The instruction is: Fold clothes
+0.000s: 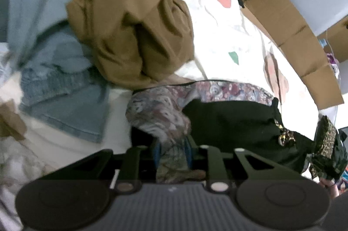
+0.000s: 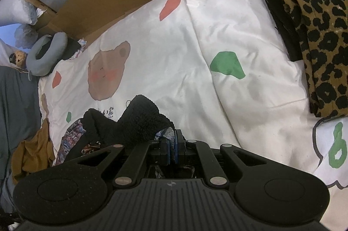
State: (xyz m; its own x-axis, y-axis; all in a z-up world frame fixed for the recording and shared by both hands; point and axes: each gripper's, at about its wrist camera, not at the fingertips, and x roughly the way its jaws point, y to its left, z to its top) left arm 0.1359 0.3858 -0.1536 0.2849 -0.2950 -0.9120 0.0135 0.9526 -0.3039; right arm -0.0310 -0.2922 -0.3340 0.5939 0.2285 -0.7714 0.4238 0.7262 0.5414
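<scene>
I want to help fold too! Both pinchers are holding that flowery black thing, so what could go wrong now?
1. The left gripper holds only a bunched fold of the patterned black garment, so it might slip out.
2. The right gripper pinches just a thin edge, which could pull free.
3. The brown garment lies close by and might get dragged along.

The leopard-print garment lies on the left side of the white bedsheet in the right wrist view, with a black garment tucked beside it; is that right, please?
Not quite: in the right wrist view the leopard-print garment lies on the right side of the white bedsheet, with the black garment beside it.
</scene>
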